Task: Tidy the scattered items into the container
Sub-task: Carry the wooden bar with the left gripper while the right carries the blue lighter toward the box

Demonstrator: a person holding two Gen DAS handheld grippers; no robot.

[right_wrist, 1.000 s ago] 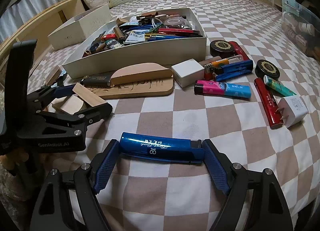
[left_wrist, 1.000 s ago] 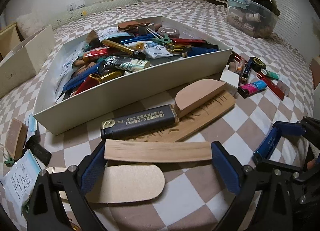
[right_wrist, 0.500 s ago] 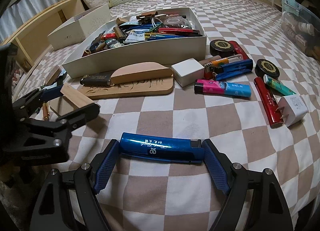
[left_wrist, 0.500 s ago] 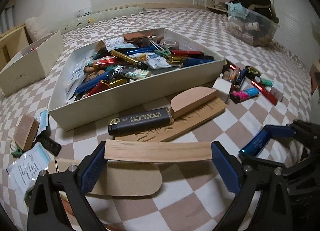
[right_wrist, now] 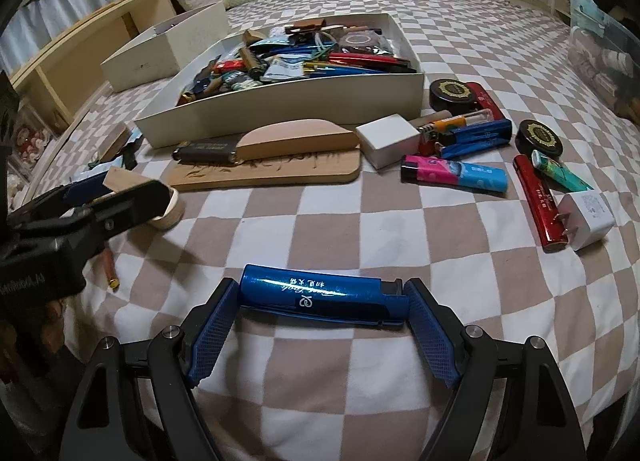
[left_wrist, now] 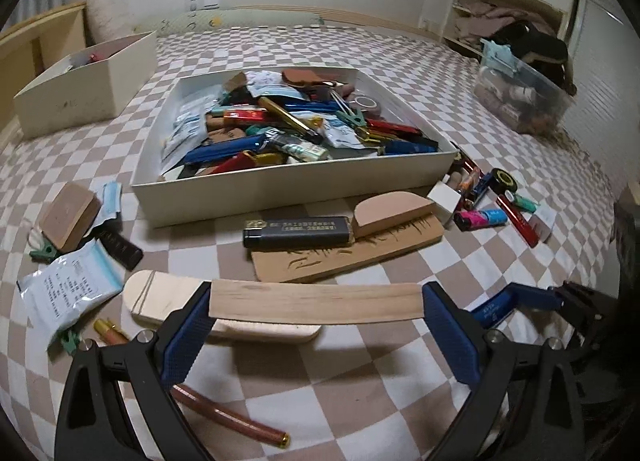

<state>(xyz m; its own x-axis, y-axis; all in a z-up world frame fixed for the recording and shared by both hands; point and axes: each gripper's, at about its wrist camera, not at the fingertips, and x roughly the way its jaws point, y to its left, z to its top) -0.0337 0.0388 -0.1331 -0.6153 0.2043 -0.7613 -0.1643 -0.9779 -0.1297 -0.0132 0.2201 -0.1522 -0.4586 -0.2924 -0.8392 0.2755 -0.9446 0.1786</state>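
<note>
My left gripper [left_wrist: 316, 307] is shut on a thin pale wooden strip [left_wrist: 316, 303], lifted above the checkered bedcover, with a rounded wooden slab [left_wrist: 168, 301] lying under it. My right gripper [right_wrist: 322, 303] is shut on a shiny blue lighter [right_wrist: 320, 295] held crosswise between its blue pads, low over the cover. The white container [left_wrist: 296, 189], [right_wrist: 280, 113] stands ahead of both, heaped with pens, lighters and packets. In the right wrist view the left gripper [right_wrist: 104, 193] shows at the left edge with the strip's end [right_wrist: 120, 179].
Before the container lie a carved wooden board [left_wrist: 352, 249] with a black lighter [left_wrist: 296, 231] and a half-round block [left_wrist: 392, 207]. Right of it: a white cube [right_wrist: 386, 139], lighters, round black tins [right_wrist: 452, 93], a red tube [right_wrist: 538, 205], a white charger [right_wrist: 586, 219]. Packets [left_wrist: 68, 293] and pens lie left. A second box [left_wrist: 84, 93] stands far left.
My left gripper rose and rolled with the wooden strip, so the container looks smaller and squarer and more of the bedcover shows. The right gripper and its blue lighter stayed put.
</note>
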